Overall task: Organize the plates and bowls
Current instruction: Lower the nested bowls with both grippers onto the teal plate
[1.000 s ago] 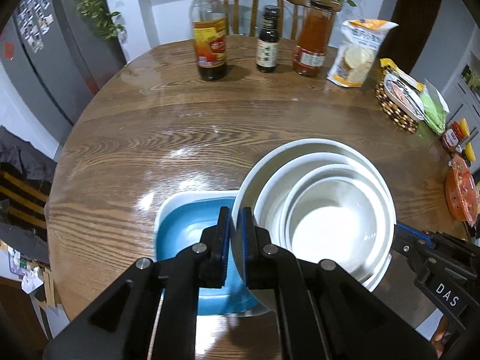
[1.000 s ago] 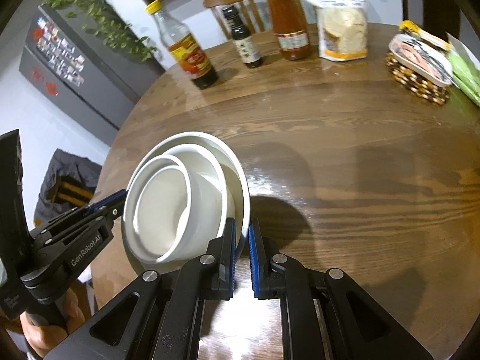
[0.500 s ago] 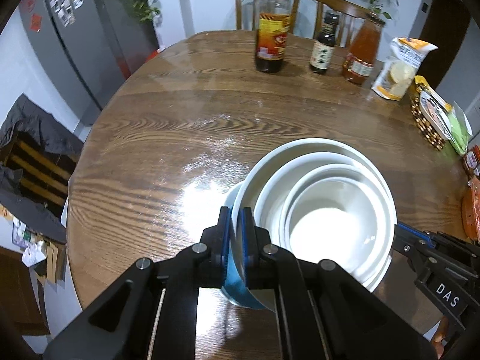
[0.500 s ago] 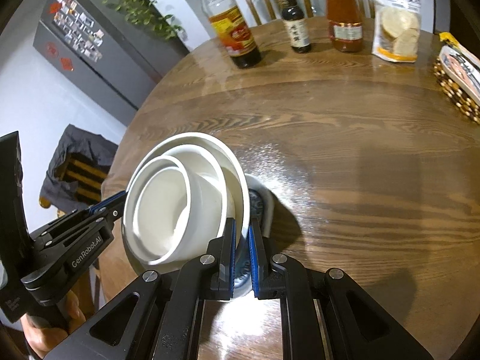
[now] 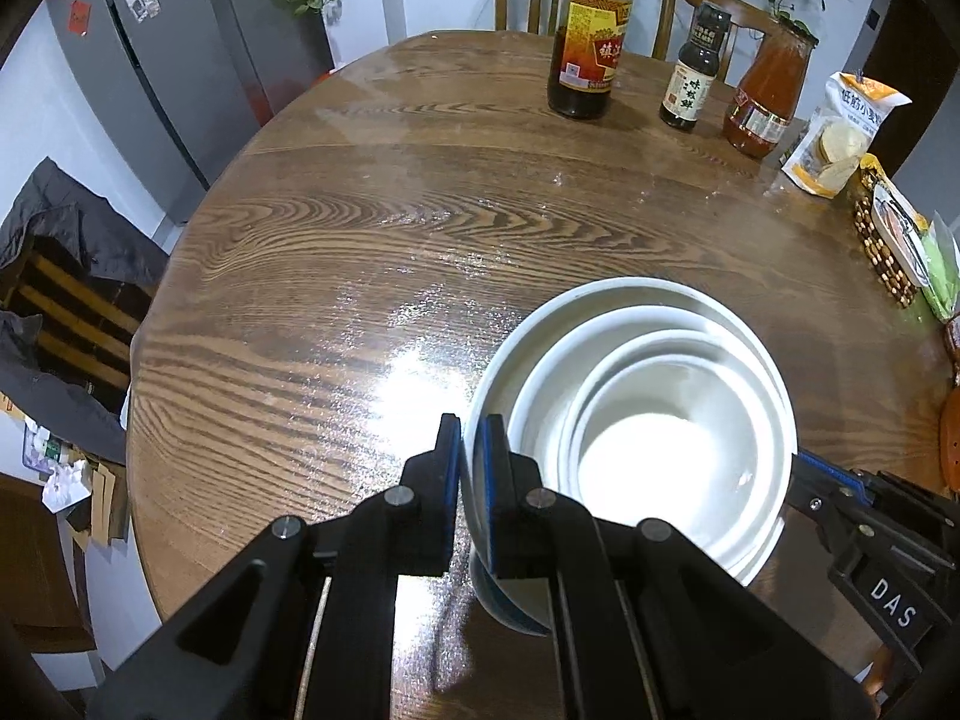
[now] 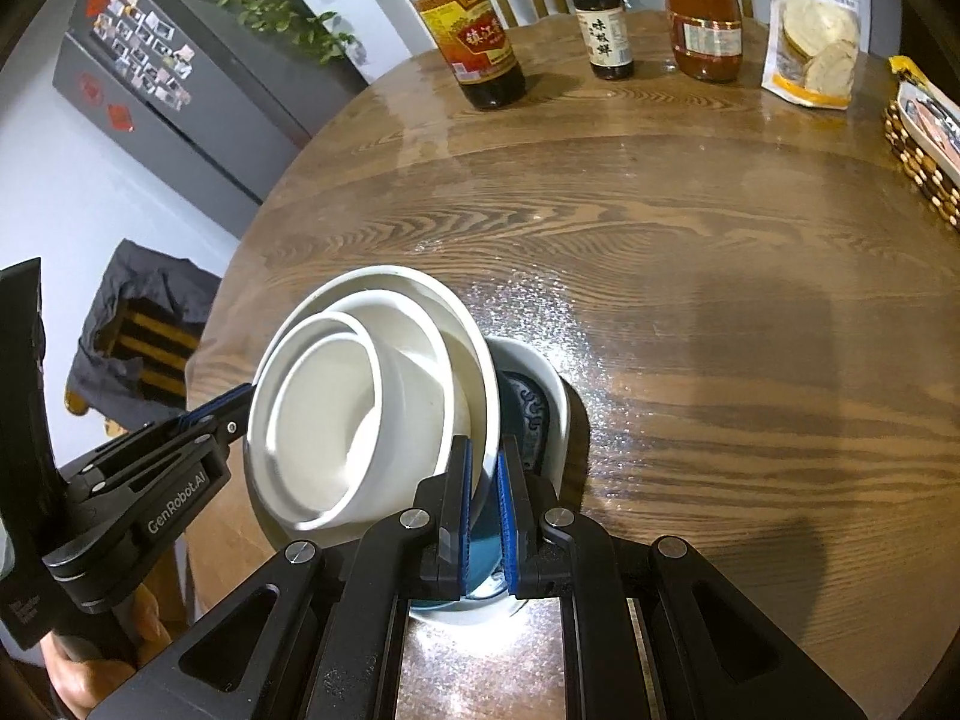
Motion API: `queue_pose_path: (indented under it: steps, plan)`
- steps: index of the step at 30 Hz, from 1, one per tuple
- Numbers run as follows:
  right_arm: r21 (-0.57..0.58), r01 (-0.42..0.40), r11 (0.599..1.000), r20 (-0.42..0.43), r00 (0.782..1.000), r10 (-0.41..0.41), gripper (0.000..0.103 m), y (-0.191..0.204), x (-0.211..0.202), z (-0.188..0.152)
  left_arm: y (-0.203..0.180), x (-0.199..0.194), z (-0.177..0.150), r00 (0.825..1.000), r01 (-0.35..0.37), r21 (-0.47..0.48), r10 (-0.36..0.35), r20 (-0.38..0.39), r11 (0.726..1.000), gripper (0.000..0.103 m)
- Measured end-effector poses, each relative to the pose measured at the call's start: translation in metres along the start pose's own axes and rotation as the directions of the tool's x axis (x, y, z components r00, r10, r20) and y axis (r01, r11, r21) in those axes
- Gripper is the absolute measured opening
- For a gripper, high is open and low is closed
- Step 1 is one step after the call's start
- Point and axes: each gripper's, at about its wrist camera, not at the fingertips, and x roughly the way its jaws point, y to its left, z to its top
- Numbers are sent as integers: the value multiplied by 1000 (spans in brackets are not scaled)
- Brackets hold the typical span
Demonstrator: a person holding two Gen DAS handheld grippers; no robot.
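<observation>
White ceramic rim pinched on both sides: left gripper (image 5: 471,444) is clamped tight on the outer bowl's wall at its 9 o'clock, right gripper (image 6: 485,468) is nearly closed on the same rim at the opposite side, 3 o'clock. Load is a nested stack of white bowls (image 5: 636,444), big one outside, smaller ones inside, carried between the two claws and tilted a bit toward the left in the right wrist view. Directly under it sits the blue plate (image 6: 531,414) with a white rim, flat on the wooden table (image 5: 420,228); its patterned blue face peeks out at the stack's 3 o'clock and its edge shows beneath the left claw. Can't tell if the stack base touches the plate yet. Step, as I read it: placing the bowl stack onto the plate. Next move needs both hands to level the stack, centre it over the plate, lower evenly, then release both sides together so nothing tips or slides. Bottles (image 5: 585,36) and the snack bag (image 5: 840,138) are at the far edge, 12 to 1 o'clock, well apart, no clearance issue.
</observation>
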Motion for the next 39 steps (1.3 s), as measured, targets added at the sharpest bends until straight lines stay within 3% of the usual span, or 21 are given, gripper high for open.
queue_pose_path:
  steps: [39]
  plan:
    - [67, 55, 996, 63, 996, -59, 12, -5, -1, 6, -12, 13, 14, 999, 37, 77, -38, 16, 996, 4]
